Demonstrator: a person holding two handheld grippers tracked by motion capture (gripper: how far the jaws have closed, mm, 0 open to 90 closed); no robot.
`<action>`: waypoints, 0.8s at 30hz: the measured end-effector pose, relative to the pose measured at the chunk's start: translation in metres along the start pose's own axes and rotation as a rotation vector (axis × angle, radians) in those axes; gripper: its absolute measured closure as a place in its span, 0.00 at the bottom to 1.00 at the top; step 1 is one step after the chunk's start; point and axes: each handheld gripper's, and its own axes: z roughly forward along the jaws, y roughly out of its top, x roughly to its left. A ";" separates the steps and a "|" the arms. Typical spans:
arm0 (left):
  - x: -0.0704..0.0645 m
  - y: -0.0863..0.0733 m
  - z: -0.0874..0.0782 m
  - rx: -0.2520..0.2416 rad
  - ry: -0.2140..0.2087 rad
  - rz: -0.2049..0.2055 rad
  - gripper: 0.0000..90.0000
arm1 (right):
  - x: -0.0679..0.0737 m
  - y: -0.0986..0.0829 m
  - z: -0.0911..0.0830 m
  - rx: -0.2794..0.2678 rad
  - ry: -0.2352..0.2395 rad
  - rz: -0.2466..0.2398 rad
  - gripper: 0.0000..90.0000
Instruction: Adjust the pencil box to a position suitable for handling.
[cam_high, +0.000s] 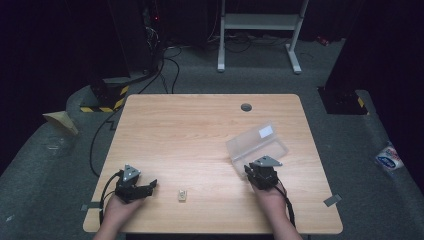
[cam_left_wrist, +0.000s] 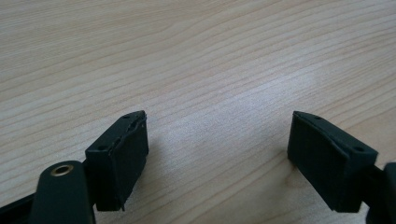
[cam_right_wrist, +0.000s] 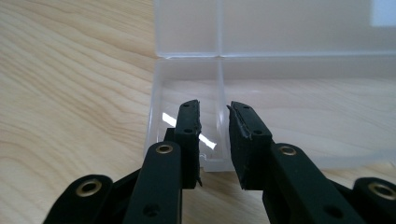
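Left gripper (cam_high: 148, 187) at near left table (cam_high: 200, 130) edge, jaws spread wide, holding nothing, bare wood between them. Small pale block (cam_high: 182, 195) lies just right of it, apart, near front edge. Right gripper (cam_right_wrist: 214, 140) at near right, jaws narrowly apart, straddling the divider wall of the clear plastic box (cam_high: 257, 144), lid open; real grip cannot be told.

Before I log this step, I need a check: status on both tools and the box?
Left tool open over bare table. Right tool nearly shut at clear box, lid open. Small block lies between hands. Nothing blocking.
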 end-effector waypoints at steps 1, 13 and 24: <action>0.000 0.000 0.000 0.001 -0.001 0.001 0.23 | 0.003 0.000 0.000 -0.001 0.007 -0.006 0.81; 0.000 0.000 0.000 0.003 -0.004 0.004 0.23 | 0.012 0.006 -0.011 -0.072 0.024 0.004 0.67; 0.000 0.000 0.000 0.003 -0.005 0.004 0.23 | -0.082 -0.018 -0.042 -0.054 -0.262 0.174 0.64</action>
